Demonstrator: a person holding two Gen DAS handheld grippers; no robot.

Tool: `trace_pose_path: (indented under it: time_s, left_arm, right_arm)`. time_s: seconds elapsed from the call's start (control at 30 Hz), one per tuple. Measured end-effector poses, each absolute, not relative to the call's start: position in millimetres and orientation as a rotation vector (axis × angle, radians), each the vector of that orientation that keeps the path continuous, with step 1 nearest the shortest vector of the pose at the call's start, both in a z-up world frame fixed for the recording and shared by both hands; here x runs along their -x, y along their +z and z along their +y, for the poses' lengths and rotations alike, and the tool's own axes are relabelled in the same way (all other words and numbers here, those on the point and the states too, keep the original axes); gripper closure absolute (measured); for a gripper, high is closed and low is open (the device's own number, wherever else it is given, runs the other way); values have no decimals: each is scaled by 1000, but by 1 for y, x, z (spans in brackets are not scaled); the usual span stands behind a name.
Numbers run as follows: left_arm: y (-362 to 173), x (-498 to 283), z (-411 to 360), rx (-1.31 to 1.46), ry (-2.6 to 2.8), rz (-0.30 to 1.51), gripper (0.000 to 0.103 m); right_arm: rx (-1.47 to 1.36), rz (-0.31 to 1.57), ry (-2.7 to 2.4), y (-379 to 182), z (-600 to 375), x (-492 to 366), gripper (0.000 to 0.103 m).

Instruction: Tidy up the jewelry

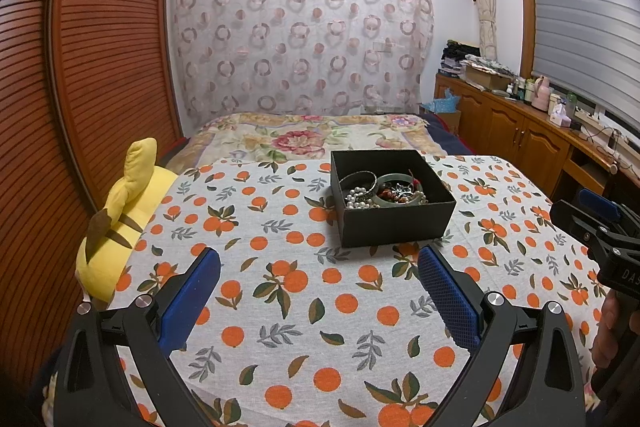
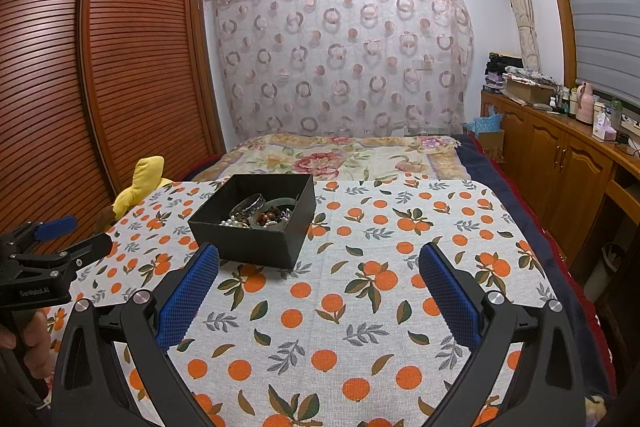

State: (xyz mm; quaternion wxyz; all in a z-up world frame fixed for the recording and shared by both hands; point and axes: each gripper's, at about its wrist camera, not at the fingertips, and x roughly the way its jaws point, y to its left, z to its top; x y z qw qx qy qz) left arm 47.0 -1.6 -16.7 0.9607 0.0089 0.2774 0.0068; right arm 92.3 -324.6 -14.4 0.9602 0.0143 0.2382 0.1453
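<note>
A square black cardboard box [image 1: 394, 199] sits on the white cloth printed with oranges and leaves [image 1: 320, 307] spread over the bed; inside lie tangled jewelry [image 1: 380, 191]: bangles, pearl and dark red beads; the left claw [image 1: 320, 291] hovers just short of the box, released, holding nothing; the right claw [image 2: 320, 287], likewise spread wide and bare, hangs right of the box.

left wrist: low over cloth [image 1: 320, 307], faces headboard | right wrist: same, rightward | shared: box [image 1: 394, 223]
</note>
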Motion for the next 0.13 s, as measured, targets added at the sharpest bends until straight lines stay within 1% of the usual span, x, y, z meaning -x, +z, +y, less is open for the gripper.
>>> trace_pose_path:
  time_s: [0.13]
  left_arm:
    - [-17, -46, -1, -17, 13, 559, 8]
  right_arm:
    - [-29, 483, 295, -15, -325, -92, 2]
